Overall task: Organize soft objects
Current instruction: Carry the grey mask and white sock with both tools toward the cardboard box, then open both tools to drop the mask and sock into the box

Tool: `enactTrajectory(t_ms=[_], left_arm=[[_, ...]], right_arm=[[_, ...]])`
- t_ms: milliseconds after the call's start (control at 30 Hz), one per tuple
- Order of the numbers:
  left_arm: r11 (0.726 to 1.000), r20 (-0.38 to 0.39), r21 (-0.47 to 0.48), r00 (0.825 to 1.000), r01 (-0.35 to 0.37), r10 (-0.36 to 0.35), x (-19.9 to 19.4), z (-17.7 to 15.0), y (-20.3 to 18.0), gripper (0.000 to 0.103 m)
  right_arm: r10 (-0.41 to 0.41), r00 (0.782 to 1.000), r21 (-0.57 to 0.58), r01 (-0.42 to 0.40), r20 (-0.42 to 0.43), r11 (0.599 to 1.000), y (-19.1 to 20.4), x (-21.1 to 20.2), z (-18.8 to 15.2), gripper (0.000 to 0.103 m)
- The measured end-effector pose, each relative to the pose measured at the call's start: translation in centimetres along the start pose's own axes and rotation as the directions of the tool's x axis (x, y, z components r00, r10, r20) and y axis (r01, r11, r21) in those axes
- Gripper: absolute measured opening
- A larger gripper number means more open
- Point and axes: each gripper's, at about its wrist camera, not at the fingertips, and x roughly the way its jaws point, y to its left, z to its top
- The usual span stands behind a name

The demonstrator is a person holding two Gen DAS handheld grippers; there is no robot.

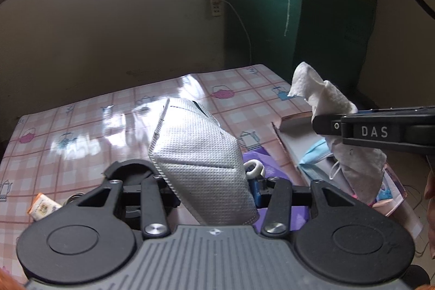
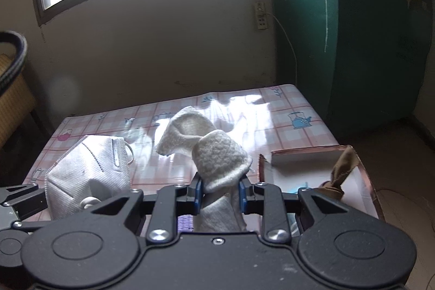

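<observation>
My left gripper (image 1: 214, 189) is shut on a grey folded face mask (image 1: 201, 154) and holds it above the checked tablecloth (image 1: 95, 127). The mask also shows in the right wrist view (image 2: 87, 175). My right gripper (image 2: 220, 195) is shut on a white cloth (image 2: 214, 154), which stands up twisted between the blue pads. From the left wrist view that cloth (image 1: 326, 97) and the right gripper (image 1: 326, 127) hang over an open cardboard box (image 1: 293, 127). The box (image 2: 304, 156) holds a blue surgical mask (image 1: 315, 156) and a brown cloth (image 2: 339, 170).
The table stands against a beige wall under a window, with a green cabinet (image 2: 353, 31) at the right. A small orange packet (image 1: 43, 208) lies at the table's near left. A purple sheet (image 1: 261, 156) lies beside the box. A wicker chair (image 2: 13, 99) stands at far left.
</observation>
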Motion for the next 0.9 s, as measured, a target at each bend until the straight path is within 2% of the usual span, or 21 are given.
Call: enactTrajectory(t_ms=[167, 400, 767, 900], left_arm=[[0.999, -0.007, 0.014, 0.999, 0.032, -0.032, 0.3, 0.0, -1.3, 0.047], [0.99, -0.007, 0.054, 0.992, 0.129, -0.129, 1.0, 0.1, -4.0, 0.047], [0.948, -0.055, 0.119, 0.955, 0.295, -0.29, 3.1, -0.6, -9.8, 0.047], [0.934, -0.067, 0.133, 0.944, 0.33, -0.324, 4.1, -0.9, -11.5, 0.047]], right_arm=[[-0.024, 1.0, 0.014, 0.024, -0.002, 1.0, -1.6, -0.1, -0.1, 0.031], [-0.098, 0.995, 0.025, 0.098, -0.005, 0.995, -4.6, -0.6, 0.1, 0.032], [-0.206, 0.978, 0.07, 0.209, -0.042, 0.975, -10.5, -1.2, -1.1, 0.032], [-0.246, 0.968, 0.088, 0.25, -0.055, 0.964, -12.4, -1.0, -1.4, 0.033]])
